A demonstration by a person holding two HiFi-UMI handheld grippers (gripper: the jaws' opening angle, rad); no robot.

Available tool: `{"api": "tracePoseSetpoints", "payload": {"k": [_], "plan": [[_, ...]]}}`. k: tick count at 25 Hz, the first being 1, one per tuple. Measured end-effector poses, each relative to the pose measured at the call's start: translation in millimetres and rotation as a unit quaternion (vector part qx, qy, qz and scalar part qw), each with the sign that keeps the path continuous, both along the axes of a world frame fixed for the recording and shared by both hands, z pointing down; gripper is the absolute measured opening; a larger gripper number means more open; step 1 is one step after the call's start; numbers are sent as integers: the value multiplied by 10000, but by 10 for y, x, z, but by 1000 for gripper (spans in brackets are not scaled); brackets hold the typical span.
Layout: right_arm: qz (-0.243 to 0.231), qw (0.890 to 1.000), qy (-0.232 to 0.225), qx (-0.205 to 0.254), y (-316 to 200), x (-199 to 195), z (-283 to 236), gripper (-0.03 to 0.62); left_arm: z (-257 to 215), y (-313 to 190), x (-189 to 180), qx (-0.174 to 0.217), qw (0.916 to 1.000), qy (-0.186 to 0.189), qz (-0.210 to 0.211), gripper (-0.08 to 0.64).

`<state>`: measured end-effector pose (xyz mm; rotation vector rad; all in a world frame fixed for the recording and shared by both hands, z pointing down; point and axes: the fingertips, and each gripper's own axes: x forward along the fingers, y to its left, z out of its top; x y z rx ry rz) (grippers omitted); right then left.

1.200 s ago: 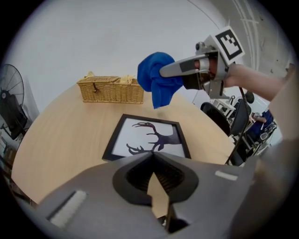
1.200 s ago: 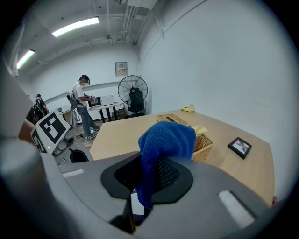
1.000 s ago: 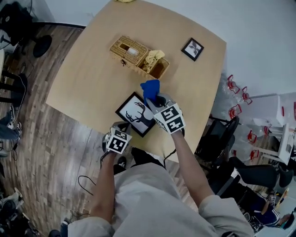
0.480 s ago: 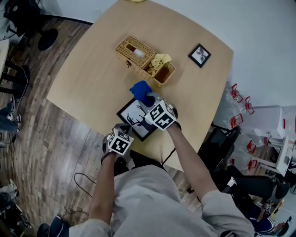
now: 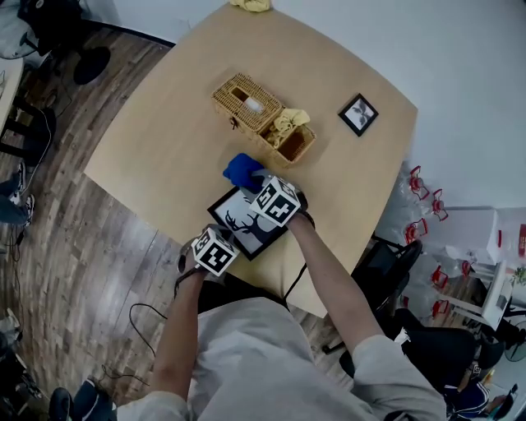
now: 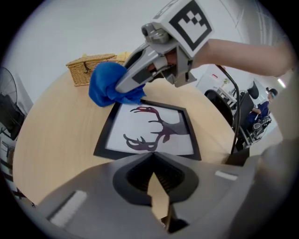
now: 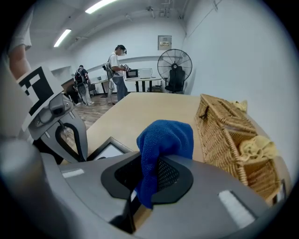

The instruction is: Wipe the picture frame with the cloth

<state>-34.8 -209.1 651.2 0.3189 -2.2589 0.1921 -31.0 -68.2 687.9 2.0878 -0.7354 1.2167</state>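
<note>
A black picture frame point(image 5: 245, 224) with a deer print lies flat near the table's front edge, also in the left gripper view point(image 6: 149, 128). My right gripper point(image 5: 253, 181) is shut on a bunched blue cloth point(image 5: 240, 169), which rests on the frame's far corner point(image 6: 108, 87). In its own view the cloth point(image 7: 164, 139) hangs out from between the shut jaws point(image 7: 150, 173). My left gripper point(image 5: 225, 238) is shut, its tips point(image 6: 152, 157) at the frame's near edge. Whether they pinch that edge is hidden.
A wicker basket point(image 5: 261, 117) holding a tissue box and a yellow rag stands behind the cloth. A small framed picture point(image 5: 359, 114) lies at the far right. Another yellow cloth point(image 5: 251, 4) sits at the far table edge. People and a fan point(image 7: 174, 67) stand in the background.
The right gripper has carried the blue cloth leftward along the frame's far edge. The left gripper has stayed at the near edge.
</note>
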Motion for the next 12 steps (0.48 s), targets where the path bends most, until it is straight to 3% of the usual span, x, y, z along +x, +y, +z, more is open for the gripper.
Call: {"api": "tracePoseSetpoints", "payload": {"k": [3, 12], "plan": [[22, 9995, 75, -316, 51, -48, 158, 46, -8, -5, -5, 3, 9999, 65, -77, 52], [268, 9989, 213, -323, 70, -87, 259, 46, -34, -31, -5, -145, 9998, 66, -96, 52]]}}
